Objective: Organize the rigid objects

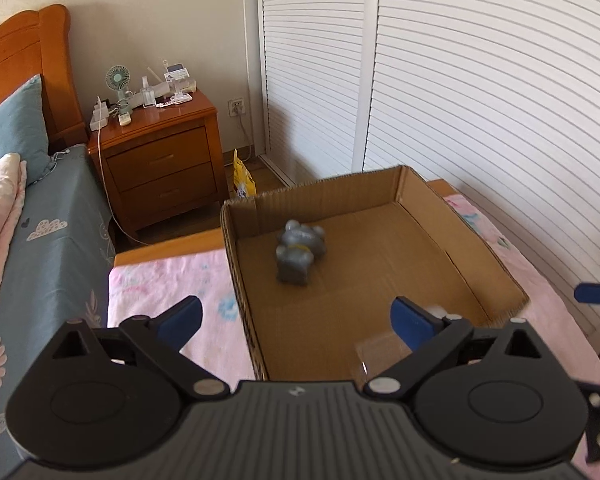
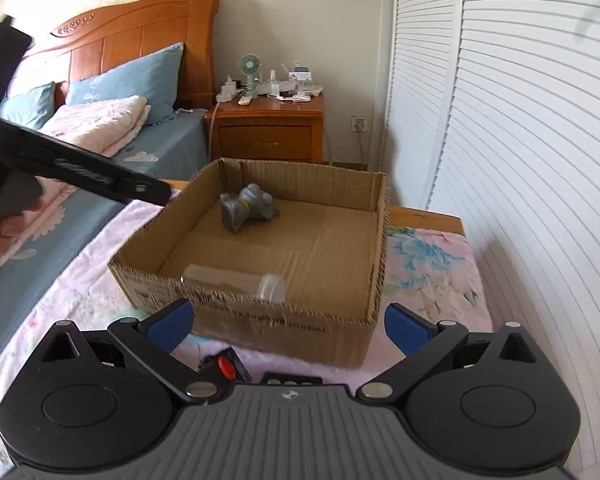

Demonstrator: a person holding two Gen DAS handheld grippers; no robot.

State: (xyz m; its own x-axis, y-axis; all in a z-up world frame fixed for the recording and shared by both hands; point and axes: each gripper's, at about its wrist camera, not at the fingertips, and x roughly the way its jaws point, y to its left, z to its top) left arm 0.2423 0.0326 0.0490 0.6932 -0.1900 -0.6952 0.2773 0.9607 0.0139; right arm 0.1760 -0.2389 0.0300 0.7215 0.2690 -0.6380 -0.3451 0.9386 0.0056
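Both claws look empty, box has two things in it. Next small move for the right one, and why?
Probably lower the right claw toward the black item with the red button, lying on the pink cloth just outside the box. The claw is open and empty, and the grey toy and clear bottle are already inside.

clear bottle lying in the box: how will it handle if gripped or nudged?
The clear bottle lies on its side by the cardboard box near wall, so it would probably roll if nudged. It looks like smooth plastic: likely light, possibly slippery, maybe squashing under the pads.
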